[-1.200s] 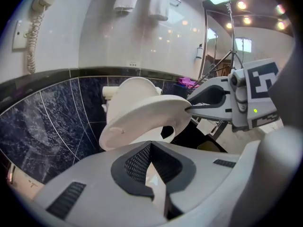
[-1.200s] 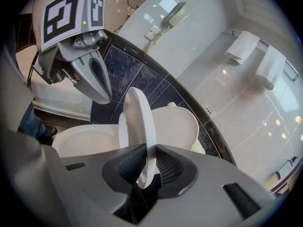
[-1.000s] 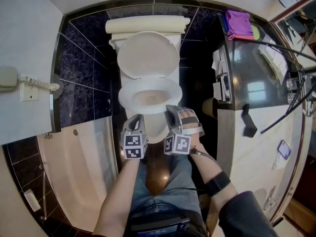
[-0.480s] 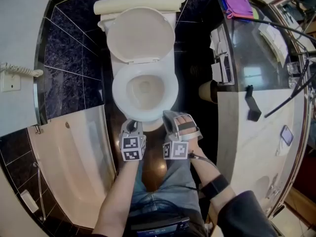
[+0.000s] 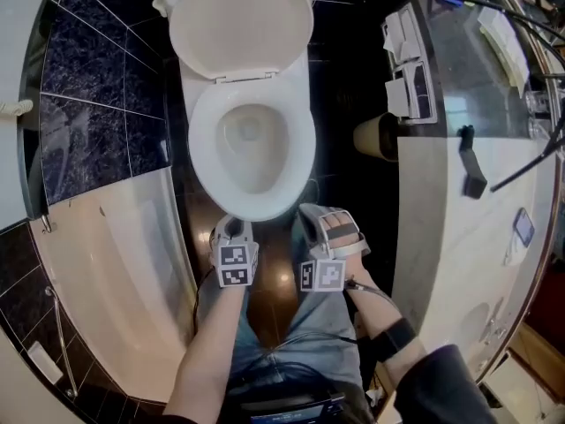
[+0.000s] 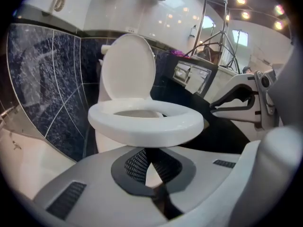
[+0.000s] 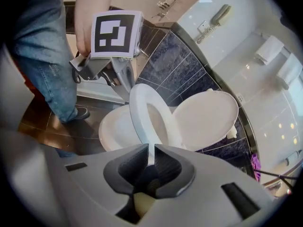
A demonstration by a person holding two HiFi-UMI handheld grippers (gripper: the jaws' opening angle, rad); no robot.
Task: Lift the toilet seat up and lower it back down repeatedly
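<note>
The white toilet seat (image 5: 199,157) lies level over the bowl, and the lid (image 5: 240,25) stands upright behind it. My right gripper (image 5: 311,212) is at the seat's front right rim. In the right gripper view the seat (image 7: 142,112) runs edge-on between the dark pads of that gripper (image 7: 150,150), whose jaws have just been closing on it. My left gripper (image 5: 231,230) sits at the front left, just below the rim. In the left gripper view its pads meet at the tips (image 6: 150,151) with nothing between them, under the seat (image 6: 142,124).
A bathtub (image 5: 115,263) lies to the left and a vanity counter (image 5: 459,263) to the right, with a toilet roll (image 5: 375,137) beside it. The person's jeans-clad legs (image 5: 291,343) stand on the dark floor in front of the bowl.
Both grippers have come down and in towards the seat's front rim. The head view has tilted, so the toilet sits higher in the picture. Seat and lid keep their positions.
</note>
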